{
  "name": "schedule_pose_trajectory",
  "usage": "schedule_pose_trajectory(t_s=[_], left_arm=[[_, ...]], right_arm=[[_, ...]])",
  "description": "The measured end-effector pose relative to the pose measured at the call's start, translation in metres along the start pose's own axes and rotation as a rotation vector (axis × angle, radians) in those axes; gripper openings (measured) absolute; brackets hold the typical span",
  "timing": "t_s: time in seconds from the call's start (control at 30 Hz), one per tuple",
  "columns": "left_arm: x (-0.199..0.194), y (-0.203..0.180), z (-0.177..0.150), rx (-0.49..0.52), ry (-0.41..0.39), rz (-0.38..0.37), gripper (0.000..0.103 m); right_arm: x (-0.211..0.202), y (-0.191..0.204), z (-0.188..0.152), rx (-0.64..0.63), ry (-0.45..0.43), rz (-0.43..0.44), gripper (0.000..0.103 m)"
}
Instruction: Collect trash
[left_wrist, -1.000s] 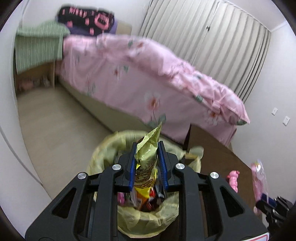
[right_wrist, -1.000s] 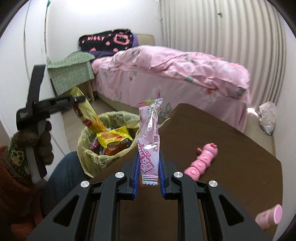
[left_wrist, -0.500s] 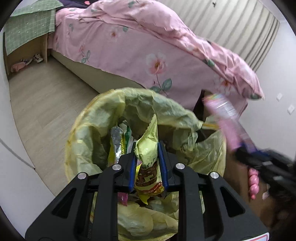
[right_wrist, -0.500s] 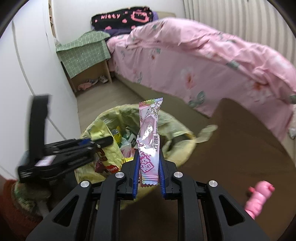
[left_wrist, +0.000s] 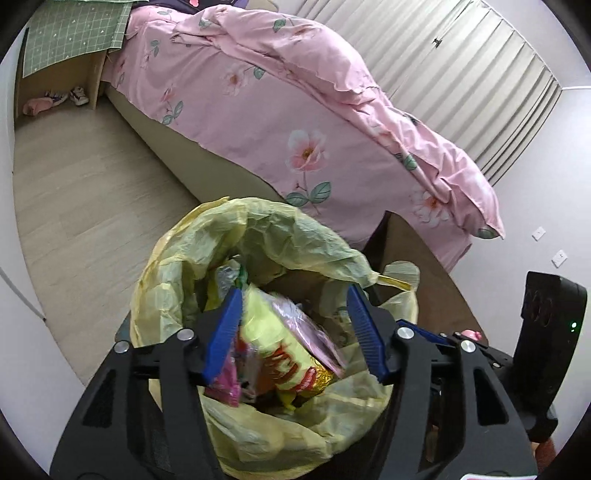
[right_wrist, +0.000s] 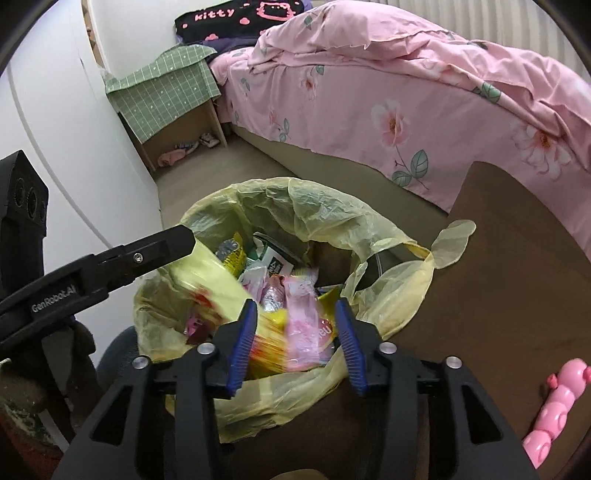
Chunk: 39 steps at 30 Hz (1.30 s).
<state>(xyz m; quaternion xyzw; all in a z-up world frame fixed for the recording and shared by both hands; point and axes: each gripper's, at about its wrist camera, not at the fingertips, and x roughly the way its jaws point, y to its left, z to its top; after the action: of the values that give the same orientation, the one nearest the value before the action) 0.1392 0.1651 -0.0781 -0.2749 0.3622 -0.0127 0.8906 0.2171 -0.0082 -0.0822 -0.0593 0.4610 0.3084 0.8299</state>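
Both the left gripper (left_wrist: 295, 332) and right gripper (right_wrist: 295, 339) stand spread and empty over the trash bag (right_wrist: 391, 291), lower centre. The yellow snack wrapper (left_wrist: 280, 354) and pink wrapper (right_wrist: 304, 325) inside appear light, crinkly and slippery; best pinched at a flat sealed edge.

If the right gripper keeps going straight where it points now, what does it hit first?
Most likely the pink wrapper lying between its open jaws, on the trash pile inside the yellow bin bag; depth is hard to judge.

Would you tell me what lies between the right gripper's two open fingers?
In the right wrist view, a blurred pink wrapper shows between the right gripper's fingers, over the yellow-lined trash bin.
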Motion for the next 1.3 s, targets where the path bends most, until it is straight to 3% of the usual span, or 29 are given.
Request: schedule_pose_trajectory(t_s=[0.17, 0.3, 0.53, 0.73, 0.87, 0.97, 1.3], left_arm=[[-0.017, -0.019, 0.002, 0.061, -0.027, 0.031, 0.08], [-0.04, -0.042, -0.006, 0.139, -0.052, 0.092, 0.089], [-0.095, -0.098, -0.052, 0.336, -0.106, 0.191, 0.089], [-0.131, -0.124, -0.098, 0.417, -0.101, 0.261, 0.089], [-0.158, -0.129, -0.115, 0.416, -0.135, 0.308, 0.089], [-0.175, -0.131, -0.124, 0.421, -0.161, 0.325, 0.089], [-0.199, -0.136, -0.134, 0.434, -0.203, 0.346, 0.089]], right_arm=[[-0.041, -0.006, -0.013, 0.046, -0.085, -0.029, 0.042], [-0.087, -0.011, -0.032, 0.08, -0.16, -0.054, 0.042], [-0.171, -0.014, -0.086, 0.126, -0.267, -0.143, 0.047], [-0.22, 0.007, -0.134, 0.143, -0.343, -0.176, 0.047], [-0.245, 0.023, -0.162, 0.156, -0.401, -0.215, 0.047], [-0.254, 0.027, -0.173, 0.178, -0.417, -0.195, 0.047], [-0.261, 0.042, -0.183, 0.156, -0.429, -0.202, 0.047]])
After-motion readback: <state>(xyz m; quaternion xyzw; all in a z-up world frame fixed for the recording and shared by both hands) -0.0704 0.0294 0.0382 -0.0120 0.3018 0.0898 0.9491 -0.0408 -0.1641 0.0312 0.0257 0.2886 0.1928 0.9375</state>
